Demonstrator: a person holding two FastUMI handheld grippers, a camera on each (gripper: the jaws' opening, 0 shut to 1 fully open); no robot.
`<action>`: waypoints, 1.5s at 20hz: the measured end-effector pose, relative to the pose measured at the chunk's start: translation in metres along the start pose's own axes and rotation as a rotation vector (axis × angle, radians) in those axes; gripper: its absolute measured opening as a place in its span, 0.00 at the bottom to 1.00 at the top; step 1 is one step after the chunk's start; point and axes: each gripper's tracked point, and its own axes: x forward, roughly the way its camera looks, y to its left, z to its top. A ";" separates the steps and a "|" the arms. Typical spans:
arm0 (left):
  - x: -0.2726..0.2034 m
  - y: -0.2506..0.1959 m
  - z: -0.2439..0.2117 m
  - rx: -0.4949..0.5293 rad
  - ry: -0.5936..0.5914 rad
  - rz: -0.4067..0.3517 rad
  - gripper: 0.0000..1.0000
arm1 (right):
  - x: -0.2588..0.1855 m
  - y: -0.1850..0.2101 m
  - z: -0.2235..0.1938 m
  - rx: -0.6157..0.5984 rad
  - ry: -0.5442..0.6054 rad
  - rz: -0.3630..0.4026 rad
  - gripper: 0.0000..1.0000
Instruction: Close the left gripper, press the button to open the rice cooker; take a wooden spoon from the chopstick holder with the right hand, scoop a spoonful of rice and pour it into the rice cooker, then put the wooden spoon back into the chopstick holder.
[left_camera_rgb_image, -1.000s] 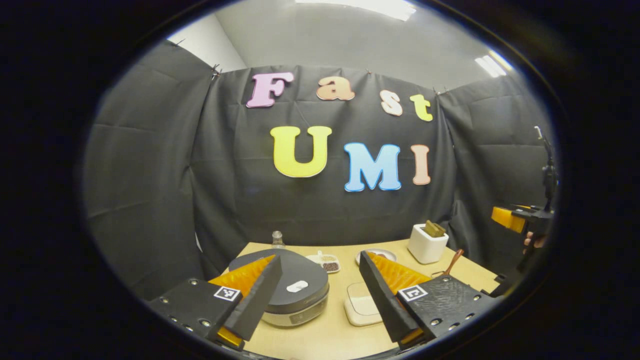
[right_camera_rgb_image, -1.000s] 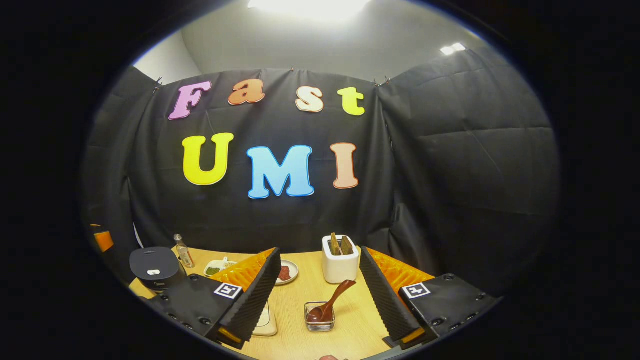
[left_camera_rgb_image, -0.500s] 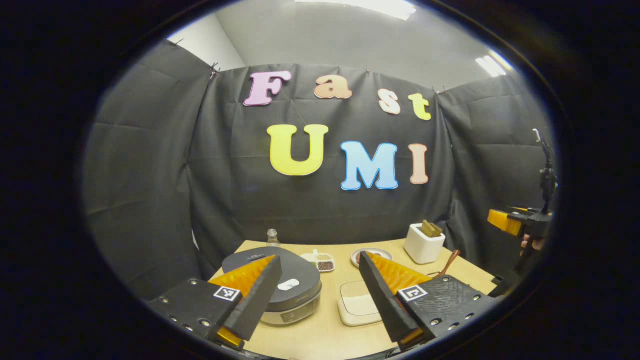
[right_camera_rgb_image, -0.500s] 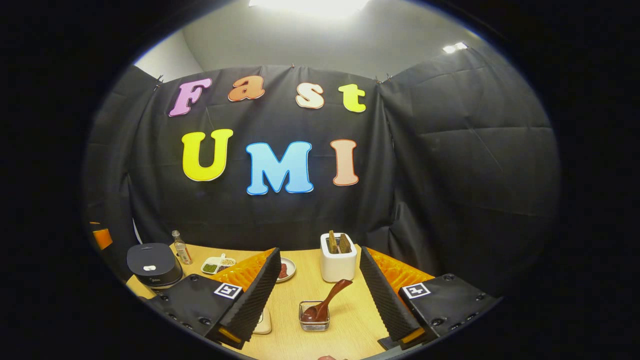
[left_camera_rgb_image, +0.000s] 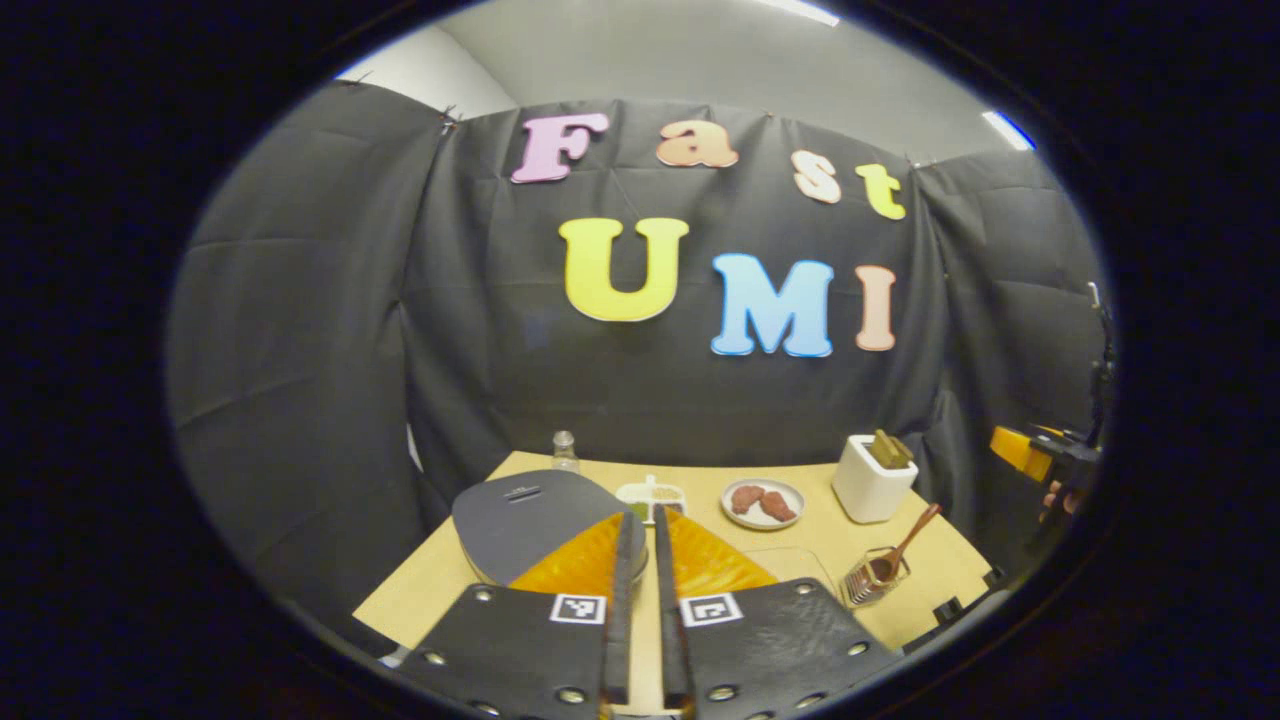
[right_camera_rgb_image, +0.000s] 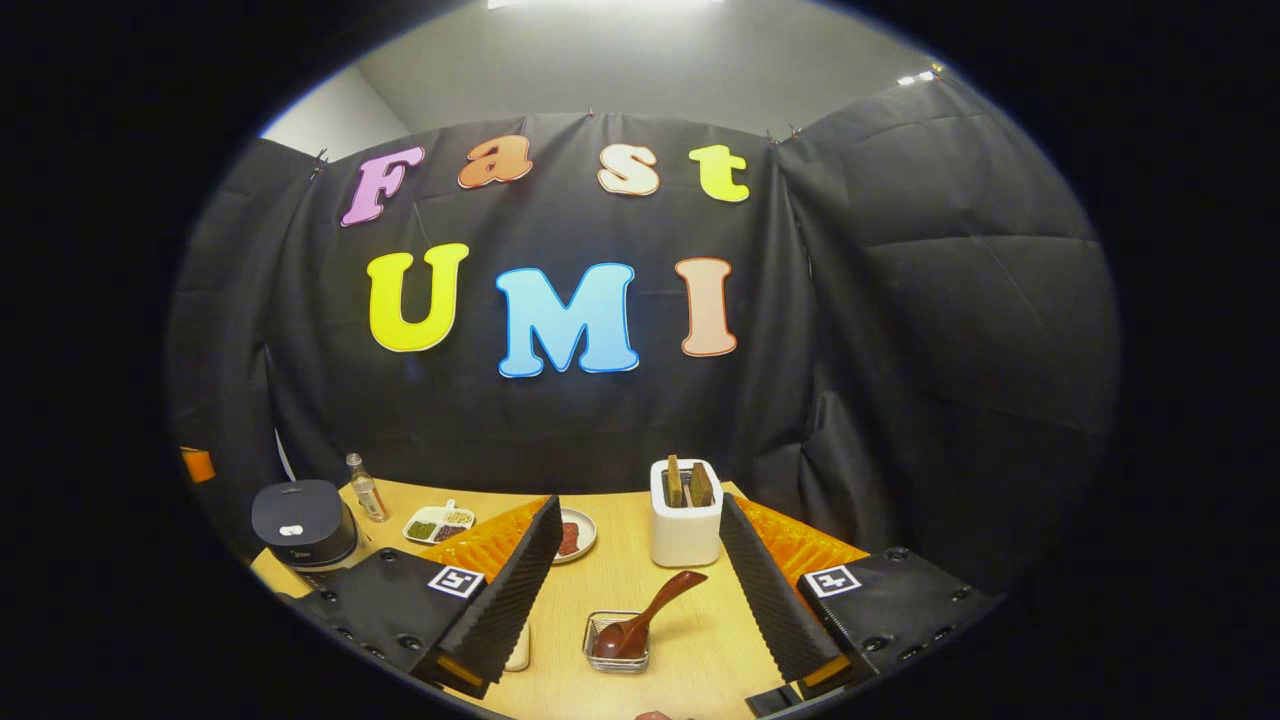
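Note:
The dark grey rice cooker (left_camera_rgb_image: 520, 515) stands lid-down at the table's left, just beyond my left gripper (left_camera_rgb_image: 640, 520), whose fingers are shut together with nothing between them. In the right gripper view the cooker (right_camera_rgb_image: 300, 520) sits far left. My right gripper (right_camera_rgb_image: 639, 503) hangs open above the table. Between its fingers lies a brown wooden spoon (right_camera_rgb_image: 655, 605), its bowl in a small glass container (right_camera_rgb_image: 615, 648). Behind that stands the white holder (right_camera_rgb_image: 685, 530) with wooden pieces sticking out. The holder (left_camera_rgb_image: 868, 485) and spoon (left_camera_rgb_image: 905, 540) are at the right in the left gripper view.
On the wooden table (right_camera_rgb_image: 610, 570) are a plate of red pieces (left_camera_rgb_image: 762, 502), a small divided dish (left_camera_rgb_image: 650, 492) and a little bottle (left_camera_rgb_image: 565, 450). A white dish (right_camera_rgb_image: 518, 650) peeks from behind my right gripper's left finger. Black cloth walls close the back and sides.
My left gripper's fingers have gone from wide apart to shut together, and its view has pulled back from the cooker. The right gripper has shifted only slightly and stays open.

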 end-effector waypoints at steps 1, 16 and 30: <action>0.001 -0.013 -0.002 -0.036 0.027 -0.012 0.08 | 0.008 -0.006 -0.001 -0.002 0.007 0.010 1.00; 0.064 0.004 -0.047 -0.171 0.296 0.115 0.01 | 0.060 -0.064 -0.041 0.010 0.073 0.052 0.98; 0.166 0.061 -0.139 -0.139 0.529 -0.161 0.01 | 0.000 -0.013 -0.022 0.002 0.091 -0.220 0.98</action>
